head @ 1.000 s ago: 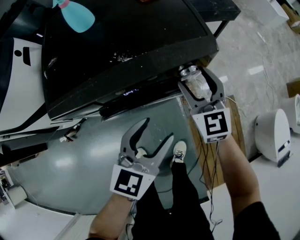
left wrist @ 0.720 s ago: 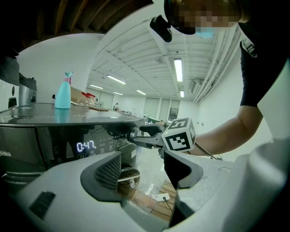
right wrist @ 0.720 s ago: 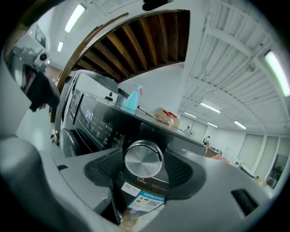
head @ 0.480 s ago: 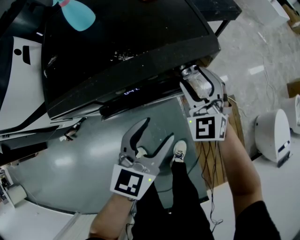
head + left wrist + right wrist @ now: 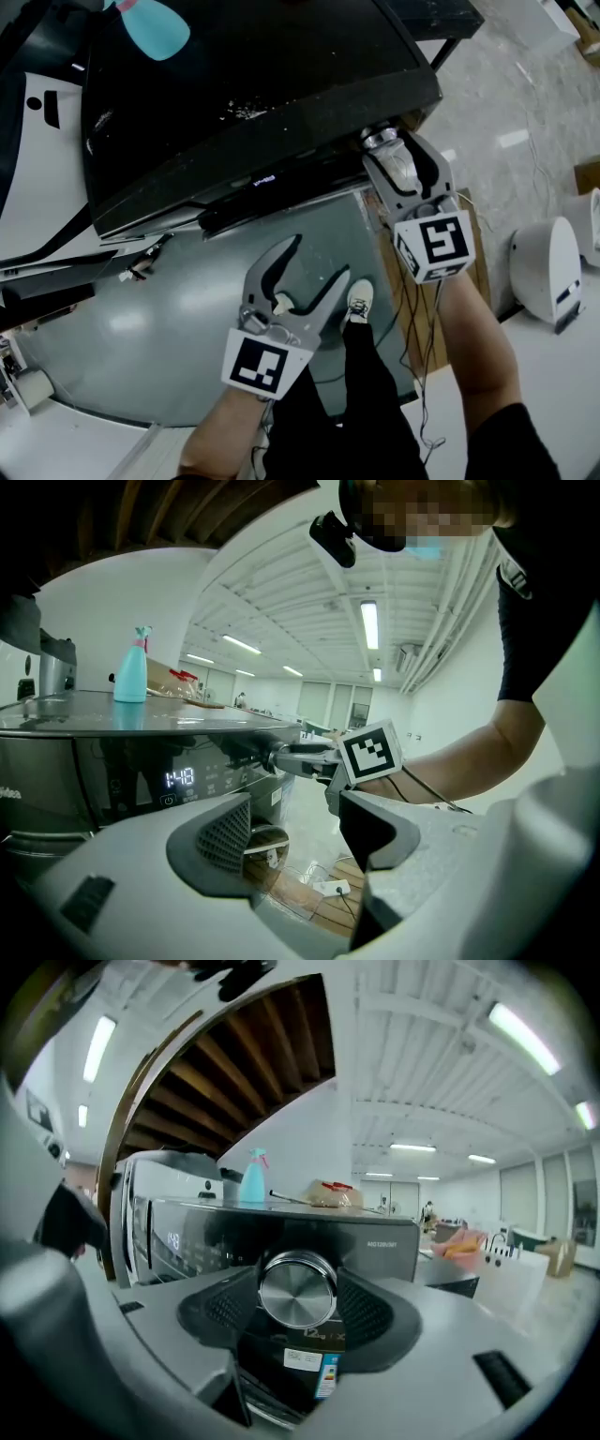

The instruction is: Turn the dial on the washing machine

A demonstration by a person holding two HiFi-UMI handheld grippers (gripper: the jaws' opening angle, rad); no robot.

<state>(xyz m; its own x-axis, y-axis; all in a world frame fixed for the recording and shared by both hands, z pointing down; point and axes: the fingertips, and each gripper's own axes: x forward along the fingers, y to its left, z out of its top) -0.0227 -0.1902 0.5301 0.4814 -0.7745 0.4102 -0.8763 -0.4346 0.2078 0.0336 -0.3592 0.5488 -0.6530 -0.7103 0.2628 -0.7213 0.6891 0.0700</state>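
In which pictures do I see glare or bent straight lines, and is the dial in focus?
Head view: sharp; the washing machine's top is very dark, a lamp's glare lies on the floor. Left gripper view: strong fisheye bending, ceiling lamp overexposed. Right gripper view: same bending; the dial is sharp, with soft sheen.

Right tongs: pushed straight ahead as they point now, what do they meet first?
The dial: it sits between the right tongs, which have just been closing on it. Beyond it, their tips would probably meet the washing machine's panel.
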